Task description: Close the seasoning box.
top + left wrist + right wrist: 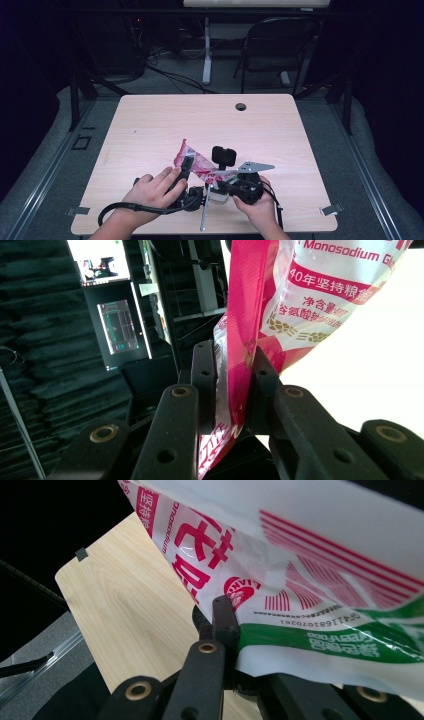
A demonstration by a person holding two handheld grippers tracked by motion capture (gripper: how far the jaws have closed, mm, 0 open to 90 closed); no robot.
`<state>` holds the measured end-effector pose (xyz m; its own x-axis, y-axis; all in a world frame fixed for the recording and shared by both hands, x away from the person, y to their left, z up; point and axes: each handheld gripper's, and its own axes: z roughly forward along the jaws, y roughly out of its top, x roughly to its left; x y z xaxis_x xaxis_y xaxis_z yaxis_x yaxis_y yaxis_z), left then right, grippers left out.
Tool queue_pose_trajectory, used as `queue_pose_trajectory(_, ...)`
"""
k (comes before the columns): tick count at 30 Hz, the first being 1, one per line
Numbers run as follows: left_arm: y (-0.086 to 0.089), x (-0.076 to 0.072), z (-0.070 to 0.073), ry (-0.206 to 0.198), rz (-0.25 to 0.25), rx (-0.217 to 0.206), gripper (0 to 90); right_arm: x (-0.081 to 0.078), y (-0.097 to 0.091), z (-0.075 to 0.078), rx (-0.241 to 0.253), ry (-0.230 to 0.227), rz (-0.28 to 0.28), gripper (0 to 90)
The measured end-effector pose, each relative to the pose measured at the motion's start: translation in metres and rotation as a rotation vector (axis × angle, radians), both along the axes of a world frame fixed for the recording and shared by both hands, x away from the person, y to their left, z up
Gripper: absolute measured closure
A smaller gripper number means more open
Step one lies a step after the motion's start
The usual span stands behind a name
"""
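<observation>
Packet [310, 580] top cut off

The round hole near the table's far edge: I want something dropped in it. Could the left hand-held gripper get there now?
Probably not yet: the left hand-held gripper is shut on the red and white packet, which the right hand-held gripper also clamps. The bare tabletop up to the hole leaves the way free.
</observation>
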<state>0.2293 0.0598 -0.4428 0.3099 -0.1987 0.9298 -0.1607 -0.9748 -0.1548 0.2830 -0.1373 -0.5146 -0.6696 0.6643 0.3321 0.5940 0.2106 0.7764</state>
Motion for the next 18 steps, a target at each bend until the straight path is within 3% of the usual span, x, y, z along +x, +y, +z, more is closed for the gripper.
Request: queue_pose_trajectory(18, -0.0016, 0.0, 0.0016, 0.0, -0.002, 0.002, 78.9, -0.0008, -0.0005, 0.0008, -0.002, -0.001, 0.002, 90.0)
